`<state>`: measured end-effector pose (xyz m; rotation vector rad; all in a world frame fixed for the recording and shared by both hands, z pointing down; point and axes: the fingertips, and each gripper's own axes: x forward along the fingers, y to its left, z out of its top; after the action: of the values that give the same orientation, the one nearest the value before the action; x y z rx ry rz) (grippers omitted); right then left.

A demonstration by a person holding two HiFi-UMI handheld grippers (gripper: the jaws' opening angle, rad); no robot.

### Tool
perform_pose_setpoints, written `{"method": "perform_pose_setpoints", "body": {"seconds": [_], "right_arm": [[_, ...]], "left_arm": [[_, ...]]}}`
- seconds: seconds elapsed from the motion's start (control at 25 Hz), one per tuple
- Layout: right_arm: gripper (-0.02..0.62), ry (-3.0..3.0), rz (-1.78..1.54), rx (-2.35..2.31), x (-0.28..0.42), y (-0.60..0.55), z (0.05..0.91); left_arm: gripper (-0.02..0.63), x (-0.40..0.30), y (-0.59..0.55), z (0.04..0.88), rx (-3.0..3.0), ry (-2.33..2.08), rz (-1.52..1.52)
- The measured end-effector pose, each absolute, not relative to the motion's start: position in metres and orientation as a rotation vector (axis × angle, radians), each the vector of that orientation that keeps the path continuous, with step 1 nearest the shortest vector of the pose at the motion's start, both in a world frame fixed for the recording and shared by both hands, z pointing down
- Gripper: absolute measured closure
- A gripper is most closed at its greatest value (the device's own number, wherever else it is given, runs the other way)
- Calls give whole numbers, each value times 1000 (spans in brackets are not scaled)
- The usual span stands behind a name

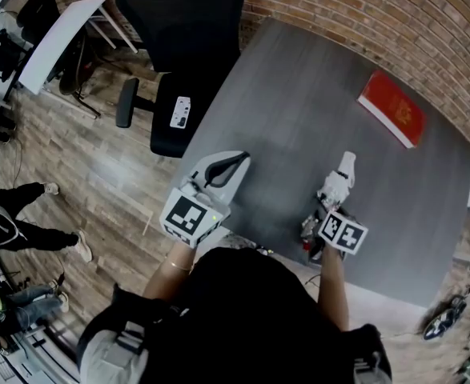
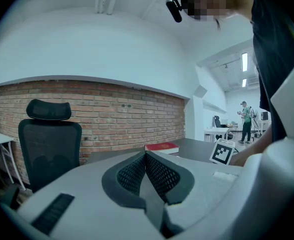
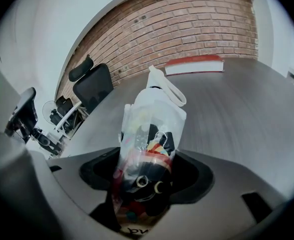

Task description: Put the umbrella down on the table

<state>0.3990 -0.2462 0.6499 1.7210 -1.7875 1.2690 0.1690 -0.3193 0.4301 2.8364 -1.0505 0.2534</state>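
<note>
The umbrella [image 3: 154,119] is folded, in a clear plastic sleeve with colourful print and a white handle and strap at its far end. My right gripper [image 3: 147,179] is shut on its lower part, and the handle end points out and down toward the grey table [image 3: 247,99]. In the head view the umbrella [image 1: 340,179] sticks out of the right gripper [image 1: 331,202] over the table's near part [image 1: 299,110]. My left gripper [image 1: 236,163] hovers at the table's left edge, its jaws shut [image 2: 145,156] with nothing between them.
A red book [image 1: 391,109] lies at the table's far right, near the brick wall. A black office chair [image 1: 182,46] stands at the table's far left corner. A person's legs [image 1: 26,214] show on the wooden floor at left.
</note>
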Motion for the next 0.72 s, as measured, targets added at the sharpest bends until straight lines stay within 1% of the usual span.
{"method": "perform_pose_setpoints", "body": {"seconds": [0.72], "right_arm": [[290,-1694,1281,1774,404,-248,662]], "left_arm": [[609,158,-316,425,2840,-1080,263]]}}
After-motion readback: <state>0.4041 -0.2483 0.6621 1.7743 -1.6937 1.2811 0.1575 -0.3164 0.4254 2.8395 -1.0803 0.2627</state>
